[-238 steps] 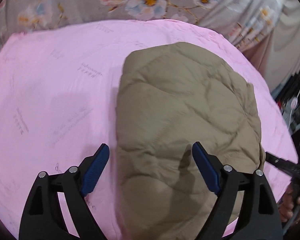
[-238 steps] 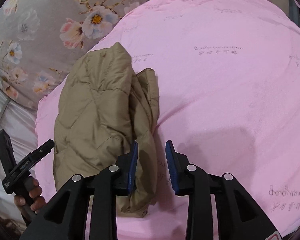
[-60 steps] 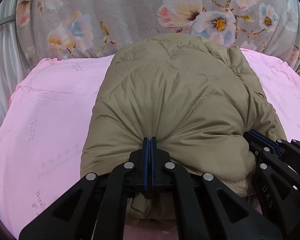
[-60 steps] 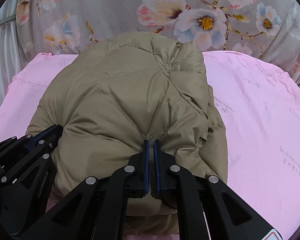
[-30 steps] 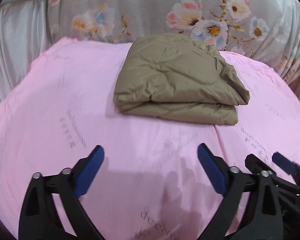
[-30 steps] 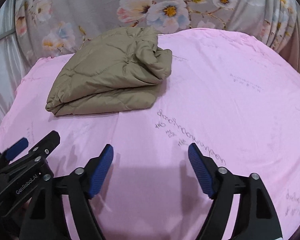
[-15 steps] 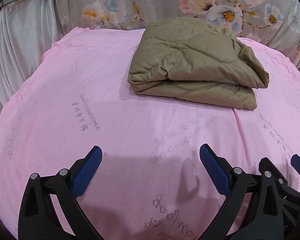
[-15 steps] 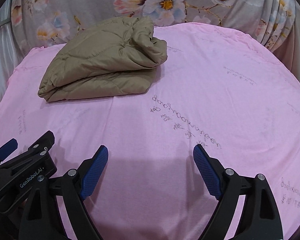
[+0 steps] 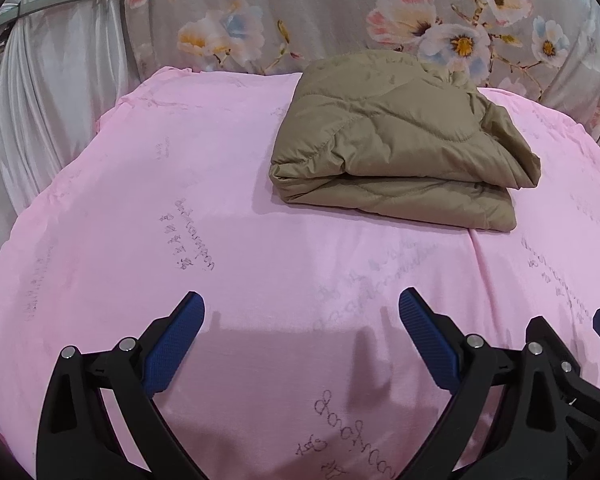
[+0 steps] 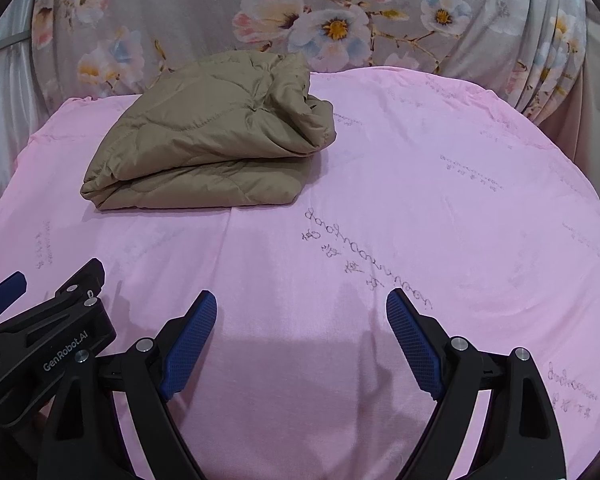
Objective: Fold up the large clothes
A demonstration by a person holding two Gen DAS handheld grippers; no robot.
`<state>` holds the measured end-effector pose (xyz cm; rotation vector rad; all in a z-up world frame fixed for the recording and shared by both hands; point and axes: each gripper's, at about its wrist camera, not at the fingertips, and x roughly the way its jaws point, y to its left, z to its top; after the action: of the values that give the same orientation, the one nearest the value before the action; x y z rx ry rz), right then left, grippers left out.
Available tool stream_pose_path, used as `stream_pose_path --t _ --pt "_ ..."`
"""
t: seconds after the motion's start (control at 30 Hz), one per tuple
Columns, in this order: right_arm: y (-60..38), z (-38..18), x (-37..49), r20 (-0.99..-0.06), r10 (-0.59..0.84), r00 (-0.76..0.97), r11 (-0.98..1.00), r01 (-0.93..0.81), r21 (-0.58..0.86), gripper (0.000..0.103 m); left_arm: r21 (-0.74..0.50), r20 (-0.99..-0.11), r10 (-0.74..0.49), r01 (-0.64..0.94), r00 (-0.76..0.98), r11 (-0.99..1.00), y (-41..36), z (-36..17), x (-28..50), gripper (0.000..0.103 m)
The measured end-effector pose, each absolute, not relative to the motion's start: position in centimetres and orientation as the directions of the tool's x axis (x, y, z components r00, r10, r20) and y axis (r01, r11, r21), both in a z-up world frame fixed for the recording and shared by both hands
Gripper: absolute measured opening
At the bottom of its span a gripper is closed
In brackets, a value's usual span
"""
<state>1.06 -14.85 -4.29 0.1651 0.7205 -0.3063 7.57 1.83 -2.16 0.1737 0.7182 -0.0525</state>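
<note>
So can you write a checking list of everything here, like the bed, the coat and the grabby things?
Surface: pink sheet with faint writing, smooth.
Job's things: tan jacket folded into a bundle, lying at the far side of the sheet.
Clutter: nothing seen.
Grippers: left gripper open, empty, apart from the jacket; right gripper open, empty, beside the left.
Cables: nothing seen.
Surroundings: floral cloth behind the sheet; white curtain at the left.
</note>
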Motion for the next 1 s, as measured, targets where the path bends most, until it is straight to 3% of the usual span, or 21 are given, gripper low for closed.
stream_pose_path --t 1.0 --pt "-14.47 -3.91 0.72 -0.654 -0.234 0.719 0.941 0.338 0.035 0.085 0.159 -0.628 0.03 0.091 0.778 0.983 1.73 -1.64 6.98 0.094"
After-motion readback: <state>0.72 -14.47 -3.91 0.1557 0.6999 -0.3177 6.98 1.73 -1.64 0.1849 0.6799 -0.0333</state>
